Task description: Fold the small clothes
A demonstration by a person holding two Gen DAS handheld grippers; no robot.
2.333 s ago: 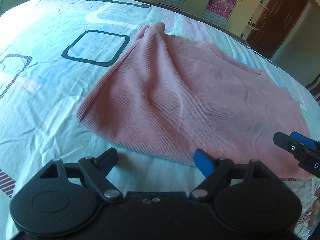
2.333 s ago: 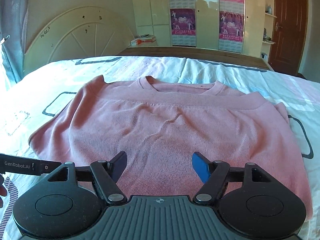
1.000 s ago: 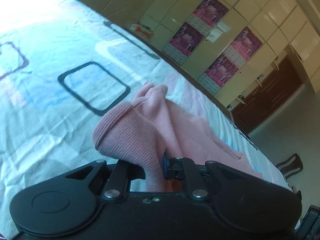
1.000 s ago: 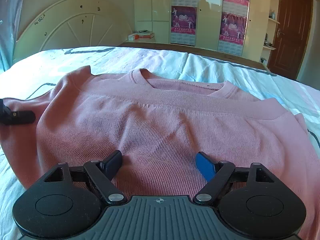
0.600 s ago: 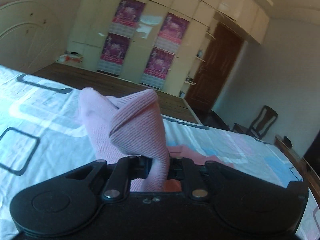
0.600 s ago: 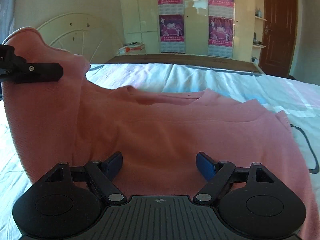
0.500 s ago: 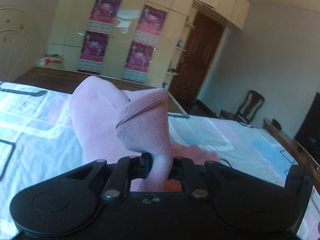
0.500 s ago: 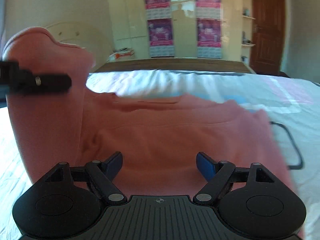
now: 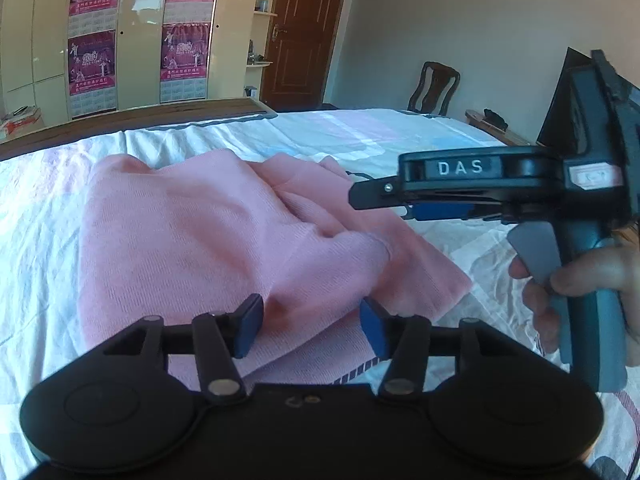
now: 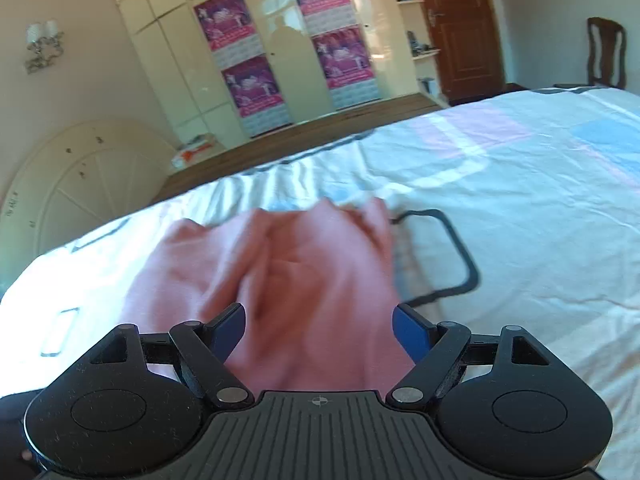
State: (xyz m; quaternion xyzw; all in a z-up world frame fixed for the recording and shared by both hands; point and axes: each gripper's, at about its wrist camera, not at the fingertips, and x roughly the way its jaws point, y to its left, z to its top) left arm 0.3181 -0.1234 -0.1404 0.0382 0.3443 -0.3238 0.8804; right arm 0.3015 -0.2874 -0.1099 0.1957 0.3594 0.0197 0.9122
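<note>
**Two grippers open above a folded pink sweater**

Both tools hover over the pink sweater [image 9: 208,236], which lies folded over on the patterned bedsheet [image 9: 400,136]. The left gripper [image 9: 311,326] has just been opening, pads clear of the cloth. The right gripper [image 10: 318,330] stands wide apart, holding nothing.
</note>
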